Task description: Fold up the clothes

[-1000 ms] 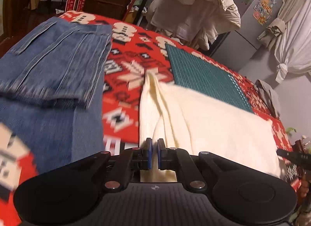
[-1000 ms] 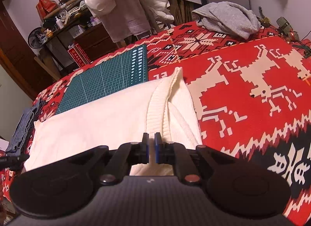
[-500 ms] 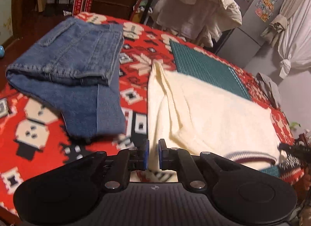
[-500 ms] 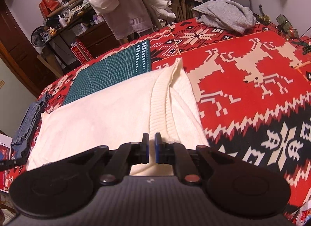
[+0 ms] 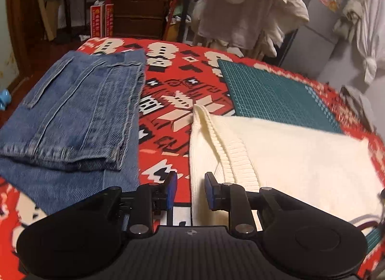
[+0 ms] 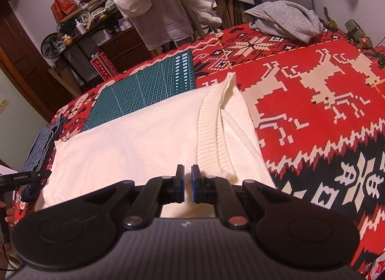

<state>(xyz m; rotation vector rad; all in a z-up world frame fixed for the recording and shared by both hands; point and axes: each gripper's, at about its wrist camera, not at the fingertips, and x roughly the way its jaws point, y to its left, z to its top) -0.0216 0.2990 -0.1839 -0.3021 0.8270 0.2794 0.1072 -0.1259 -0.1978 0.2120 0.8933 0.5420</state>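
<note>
Nearest, the left gripper (image 5: 189,189) has its jaws clearly parted and empty, over the near left edge of a cream knit sweater (image 5: 288,159). The right gripper (image 6: 188,183) shows a narrow gap between its jaws, gripping nothing, above the sweater's near right part. The sweater lies flat on a red patterned blanket (image 6: 312,111), long axis running left to right, its ribbed hems folded inward at both ends. Folded blue jeans (image 5: 77,111) lie beside its left end. A green cutting mat (image 6: 149,89) lies partly beneath its far edge. A grey garment (image 6: 284,22) is heaped at the far right corner. No writing is legible
</note>
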